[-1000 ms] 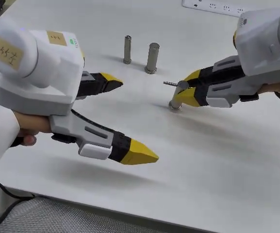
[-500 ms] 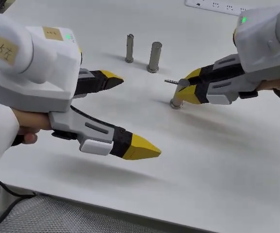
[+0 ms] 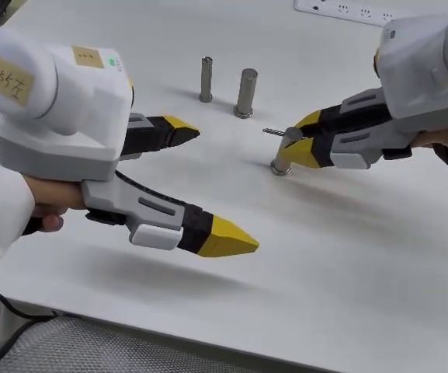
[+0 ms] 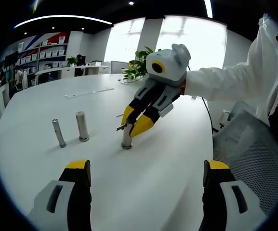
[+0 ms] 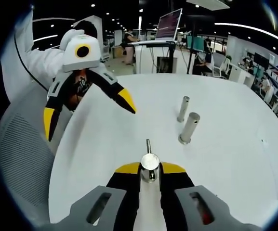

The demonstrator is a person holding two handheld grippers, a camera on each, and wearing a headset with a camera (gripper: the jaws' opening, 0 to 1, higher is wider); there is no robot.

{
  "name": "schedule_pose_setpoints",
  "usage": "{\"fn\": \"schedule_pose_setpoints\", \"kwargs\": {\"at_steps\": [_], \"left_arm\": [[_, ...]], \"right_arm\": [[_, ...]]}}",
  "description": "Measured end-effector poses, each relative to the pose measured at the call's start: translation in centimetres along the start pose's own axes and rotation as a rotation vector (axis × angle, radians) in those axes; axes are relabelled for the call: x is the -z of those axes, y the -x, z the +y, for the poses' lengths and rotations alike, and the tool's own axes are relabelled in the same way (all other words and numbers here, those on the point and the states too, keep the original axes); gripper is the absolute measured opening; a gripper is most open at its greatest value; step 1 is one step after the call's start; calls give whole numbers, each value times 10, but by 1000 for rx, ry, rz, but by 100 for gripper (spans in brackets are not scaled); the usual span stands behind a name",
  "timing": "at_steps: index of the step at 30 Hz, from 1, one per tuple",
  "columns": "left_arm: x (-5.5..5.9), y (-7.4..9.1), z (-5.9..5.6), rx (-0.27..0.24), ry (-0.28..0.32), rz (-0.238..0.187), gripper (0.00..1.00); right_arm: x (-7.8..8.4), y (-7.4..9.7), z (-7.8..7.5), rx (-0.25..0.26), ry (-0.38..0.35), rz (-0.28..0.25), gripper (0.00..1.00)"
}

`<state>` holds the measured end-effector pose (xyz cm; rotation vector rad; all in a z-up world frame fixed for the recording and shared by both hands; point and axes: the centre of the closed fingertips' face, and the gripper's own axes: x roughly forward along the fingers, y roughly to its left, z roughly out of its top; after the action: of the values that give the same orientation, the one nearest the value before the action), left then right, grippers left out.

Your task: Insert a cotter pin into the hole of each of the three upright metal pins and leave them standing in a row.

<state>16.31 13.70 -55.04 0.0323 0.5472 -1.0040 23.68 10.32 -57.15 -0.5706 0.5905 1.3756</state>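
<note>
Toward the far side of the tabletop [image 3: 324,264], the thin metal pin [image 3: 206,79] and the thicker metal pin [image 3: 244,93] stand upright near each other. Both are apart from the grippers, with bare white surface all round them and a power strip [image 3: 348,11] along the far edge. Nearer and to the right, the right gripper [image 3: 297,145] has its jaws closed on the third metal pin [image 3: 283,159], which leans with its foot at the tabletop. A cotter pin [image 3: 272,132] sticks out sideways from near its top. The left gripper [image 3: 210,188] hangs above the near edge, over a broad open stretch, its jaws spread wide with nothing between them. The right gripper view looks down on the clamped pin's top, with the cotter pin pointing away. The left gripper view gives the three pins side-on, roughly in a row.
</note>
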Motion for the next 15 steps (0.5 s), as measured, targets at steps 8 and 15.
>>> {"fn": "schedule_pose_setpoints", "kwargs": {"at_steps": [8,15], "left_arm": [[-3,0,-3,0,0,-1,97],[-16,3,-4,-17,5,-39,97]], "right_arm": [[-4,12,0,8,-3,-20,17],[-15,42,6,39,-76,-108,25]]}}
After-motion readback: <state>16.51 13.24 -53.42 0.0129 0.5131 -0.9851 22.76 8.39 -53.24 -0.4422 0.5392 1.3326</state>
